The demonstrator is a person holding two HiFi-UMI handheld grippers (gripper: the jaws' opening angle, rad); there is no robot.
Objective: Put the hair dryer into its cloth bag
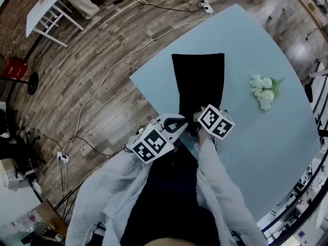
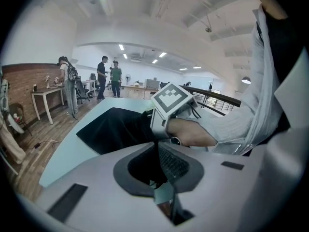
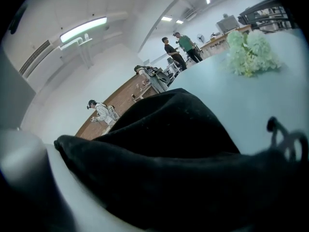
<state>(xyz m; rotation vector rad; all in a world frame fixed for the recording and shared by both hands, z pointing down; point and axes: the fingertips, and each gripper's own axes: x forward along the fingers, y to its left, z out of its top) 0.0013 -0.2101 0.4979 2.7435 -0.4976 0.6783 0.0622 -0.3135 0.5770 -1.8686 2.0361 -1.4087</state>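
the pale blue table (image 1: 266, 152) took up most of what i looked down on. the black cloth bag (image 1: 199, 83) lay lengthwise on it, far end flat, near end gathered up under both my tools. my left gripper (image 2: 163, 180) had its fingers all but pressed together, with a thin lip of dark cloth nipped between the pads. by the look of it, that was the bag's hem. my right gripper (image 1: 196, 128), just beside it at the same end, had its fingers part-way apart with a thick black fold filling the gap. i judged them clamped on that bunched cloth, though the pads themselves were buried in it. a small bunch of white flowers (image 1: 265, 91) sat well apart to the right. a white curved piece (image 1: 173, 121) showed between my two tools, and a thin dark cord loop (image 3: 285, 139) lay by the bag.

the hair dryer itself i could not pick out for certain — the white piece may have been part of it, or the swell at the bag's near end may have been it under the cloth. so i'd put the work at the bag's mouth, with the dryer either going in or just in, and the mouth not yet closed. no brand, label or readable writing showed anywhere — the cubes (image 1: 151, 145) carried only black-and-white square markers.
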